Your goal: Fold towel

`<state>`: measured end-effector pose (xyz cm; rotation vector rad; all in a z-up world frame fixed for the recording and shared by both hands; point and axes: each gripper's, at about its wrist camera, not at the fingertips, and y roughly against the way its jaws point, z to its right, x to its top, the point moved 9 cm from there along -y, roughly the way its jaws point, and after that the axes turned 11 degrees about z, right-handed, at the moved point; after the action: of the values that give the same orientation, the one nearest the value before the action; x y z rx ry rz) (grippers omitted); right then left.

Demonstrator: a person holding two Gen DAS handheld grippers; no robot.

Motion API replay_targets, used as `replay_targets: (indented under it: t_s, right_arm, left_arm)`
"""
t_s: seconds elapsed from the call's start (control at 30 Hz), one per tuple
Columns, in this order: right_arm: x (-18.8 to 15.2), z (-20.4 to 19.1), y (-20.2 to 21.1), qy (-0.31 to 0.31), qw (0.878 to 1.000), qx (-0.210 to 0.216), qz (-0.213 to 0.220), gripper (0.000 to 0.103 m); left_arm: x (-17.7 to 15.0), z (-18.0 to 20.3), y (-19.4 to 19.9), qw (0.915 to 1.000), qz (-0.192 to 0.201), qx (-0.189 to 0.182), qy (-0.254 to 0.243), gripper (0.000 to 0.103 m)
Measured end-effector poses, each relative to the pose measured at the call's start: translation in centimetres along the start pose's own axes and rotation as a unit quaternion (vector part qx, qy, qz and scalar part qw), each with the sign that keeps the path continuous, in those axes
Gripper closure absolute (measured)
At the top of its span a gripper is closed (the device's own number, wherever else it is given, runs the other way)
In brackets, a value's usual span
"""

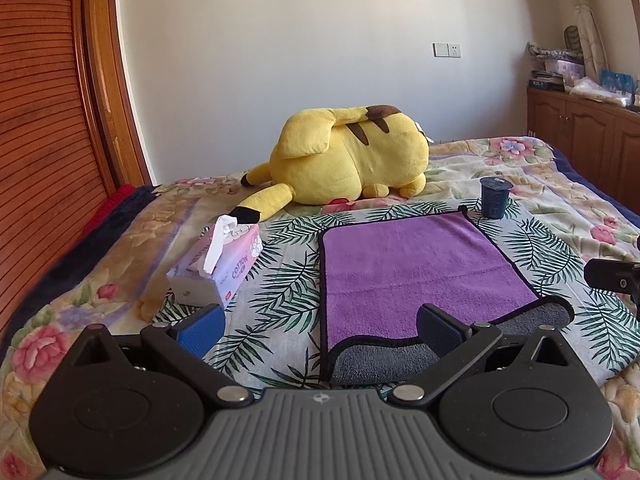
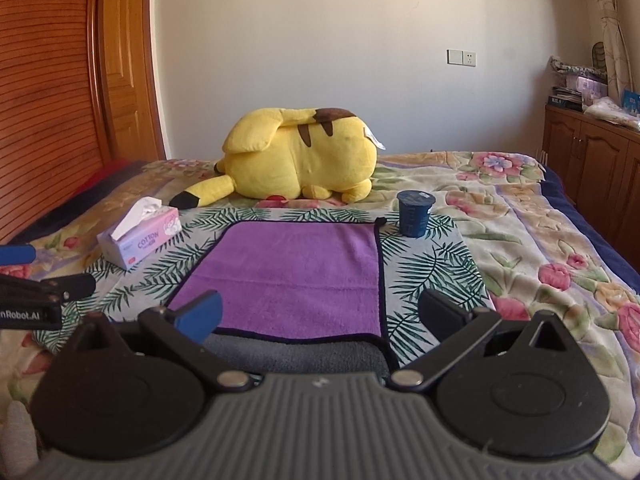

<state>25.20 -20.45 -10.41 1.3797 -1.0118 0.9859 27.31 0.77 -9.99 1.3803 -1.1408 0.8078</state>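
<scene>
I see the purple towel (image 1: pixel 420 264) lying flat on the leaf-print cloth (image 1: pixel 280 264) spread over the floral bedspread (image 2: pixel 540 232), with its near edge turned back so the grey underside shows. My left gripper (image 1: pixel 320 328) hangs over the towel's near left corner with its fingers spread wide, holding nothing; its right finger pad sits above the grey turned-back strip. My right gripper (image 2: pixel 326 316) is likewise spread wide and empty over the towel's near edge, its blue-padded finger above the purple surface. Just past the towel's far right corner stands a dark blue cup (image 2: pixel 415 213). Left of the towel lies a pink tissue box (image 1: pixel 218 266). Beyond the towel's far edge a yellow plush toy (image 2: pixel 296 160) lies on the bedspread.
</scene>
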Motion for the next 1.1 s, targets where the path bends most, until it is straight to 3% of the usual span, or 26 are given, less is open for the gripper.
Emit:
replay_targets:
  t_s: [0.67, 1.1]
  right_arm:
    - [-3.3, 1.8, -5.8, 0.015, 0.998, 0.015, -0.054, 0.000]
    - [-4.6, 3.0, -8.2, 0.010, 0.996, 0.026, -0.082, 0.000]
  left_arm:
    - [-4.2, -0.4, -6.7, 0.9979, -0.059, -0.020, 0.016, 0.016]
    - [-6.2, 0.3, -9.2, 0.9959, -0.081, -0.040, -0.001, 0.019]
